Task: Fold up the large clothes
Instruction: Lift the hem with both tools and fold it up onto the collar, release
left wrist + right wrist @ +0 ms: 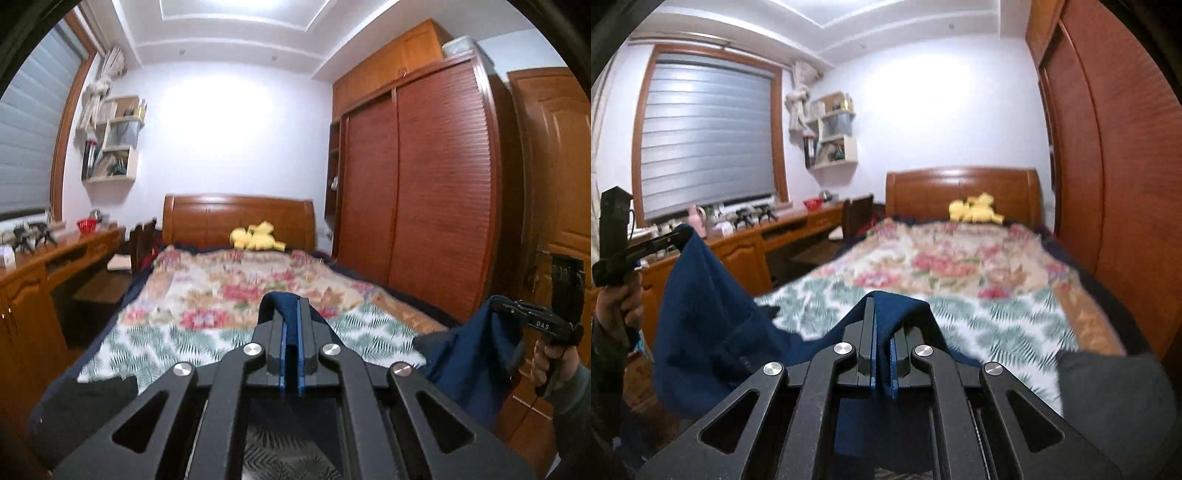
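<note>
Evidently both grippers were pinching the same navy garment (pixel 713 314) so it could hang free above the foot of the bed (pixel 229 295) and open out before folding. The left gripper (pixel 291 332) had its jaws pressed together on a fold of the cloth, and the right gripper (pixel 882 343) was clamped on another part of its upper edge; holding two separate points probably served to spread the fabric between them. What kind of garment it was could not be told, since most of it dropped below both views. A dark item (pixel 1108 398) at the bed's near right corner was blurred and cut off. The hand (pixel 550 363) holding the right gripper showed only in part.
</note>
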{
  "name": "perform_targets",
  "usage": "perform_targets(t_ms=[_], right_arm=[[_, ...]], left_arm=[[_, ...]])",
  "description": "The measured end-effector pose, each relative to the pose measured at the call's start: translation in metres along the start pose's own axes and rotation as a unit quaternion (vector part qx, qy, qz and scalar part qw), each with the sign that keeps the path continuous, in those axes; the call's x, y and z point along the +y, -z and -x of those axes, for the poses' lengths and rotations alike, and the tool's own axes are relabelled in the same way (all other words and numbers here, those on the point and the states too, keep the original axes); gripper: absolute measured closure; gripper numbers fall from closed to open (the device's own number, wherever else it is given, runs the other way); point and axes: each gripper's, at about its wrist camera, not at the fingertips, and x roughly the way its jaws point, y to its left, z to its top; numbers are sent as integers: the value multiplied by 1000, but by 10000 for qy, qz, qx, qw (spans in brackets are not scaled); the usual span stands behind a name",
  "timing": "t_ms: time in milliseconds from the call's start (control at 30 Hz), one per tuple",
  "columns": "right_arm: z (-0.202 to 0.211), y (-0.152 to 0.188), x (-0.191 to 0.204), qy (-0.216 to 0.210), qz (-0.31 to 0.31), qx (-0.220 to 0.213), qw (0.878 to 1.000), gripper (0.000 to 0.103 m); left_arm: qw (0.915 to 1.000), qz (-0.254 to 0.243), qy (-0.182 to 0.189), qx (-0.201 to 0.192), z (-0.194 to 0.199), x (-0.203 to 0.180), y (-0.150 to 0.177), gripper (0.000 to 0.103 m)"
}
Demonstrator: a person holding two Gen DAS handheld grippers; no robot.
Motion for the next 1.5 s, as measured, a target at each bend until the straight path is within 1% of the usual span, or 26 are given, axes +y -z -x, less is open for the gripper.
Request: perform_targets(t_ms=[33,167,233,300,400,433,533,633,733,833,900,1000,1200,1333,1433,1500], right_arm=[[10,-6,0,-1,22,-78,10000,101],[45,-21,-1,91,121,-334,9993,101],[58,-24,-6,150,109,-431,9989,101],[58,-23,-12,242,63,-399,9989,101],[33,-12,-28,437,-8,-108,9990,101],[22,-8,-33,490,-32,9,9988,101],[-29,8,-51,657,31,468,9967,101],[-72,22,-63,772,82,828,9935,101],[-115,45,-68,893,310,1216,9881,100],[-136,76,-72,878,295,1553,9835,100],[-151,97,-76,856,261,1776,9800,100],[-158,115,-79,898,196,1915,9772,100],[-153,124,-85,923,54,1893,9776,100],[-151,130,-84,934,58,1918,9770,98],[-150,137,-79,1113,159,2007,9732,90],[-148,141,-76,1237,222,2013,9714,81]], left_arm=[[9999,-20,10,-103,8,-2,-8,102],[9995,-10,53,-319,29,-5,-25,102],[9994,-29,15,-338,31,-4,-28,102],[9996,-8,-26,-270,22,0,-24,102],[9999,9,-123,-40,-9,5,-11,102],[9998,-8,-192,94,-26,9,-4,102],[9981,-166,-361,465,-79,18,17,102],[9948,-233,-487,869,-128,24,37,102],[9913,-397,-484,1156,-156,19,56,102],[9872,-452,-459,1457,-177,14,80,102],[9845,-474,-498,1615,-187,10,95,102],[9828,-537,-559,1677,-191,3,109,102],[9830,-532,-565,1667,-185,2,112,102],[9823,-665,-608,1642,-181,-2,118,101],[9827,-638,-597,1632,-178,0,125,100],[9827,-607,-566,1658,-175,2,127,97]])
